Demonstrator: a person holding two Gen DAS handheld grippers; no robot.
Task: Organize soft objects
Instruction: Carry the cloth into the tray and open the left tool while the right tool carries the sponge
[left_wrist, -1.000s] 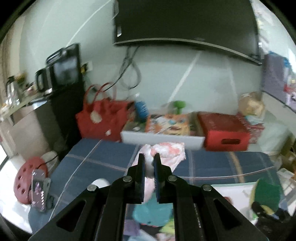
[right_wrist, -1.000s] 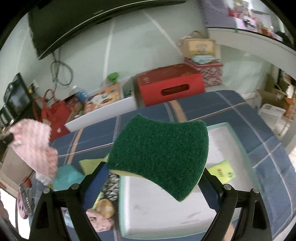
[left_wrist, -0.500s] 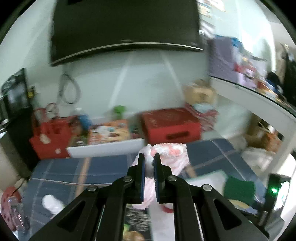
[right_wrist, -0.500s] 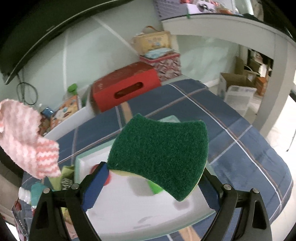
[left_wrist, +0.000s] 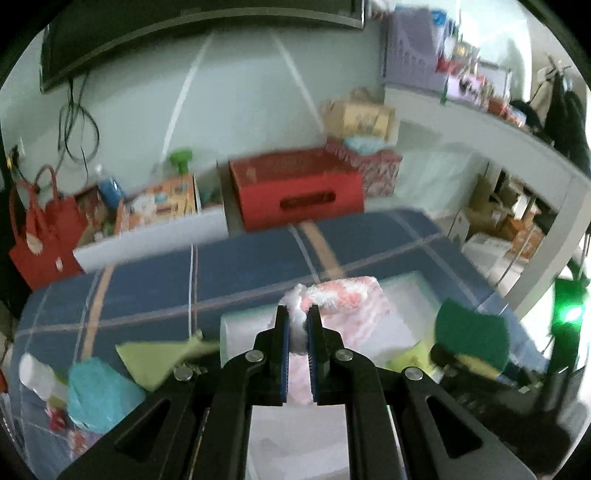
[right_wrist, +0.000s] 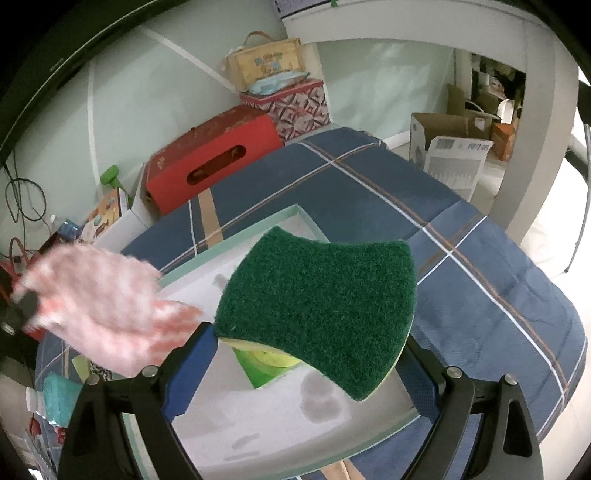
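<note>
We see a shallow white tray with a pale green rim (right_wrist: 236, 242) on the blue plaid tablecloth (right_wrist: 461, 295); most of its floor lies bare. A small green packet (right_wrist: 258, 373) occupies a patch near the middle. Above the tray hang a pink-and-white knitted cloth (right_wrist: 99, 310) on the left and a dark green scouring sponge with yellow backing (right_wrist: 317, 302) on the right, with an open gap between them. Left of the tray, a teal cloth (left_wrist: 99, 395) and a lime green cloth (left_wrist: 155, 362) crowd the tablecloth. The cloth's right side lies free.
</note>
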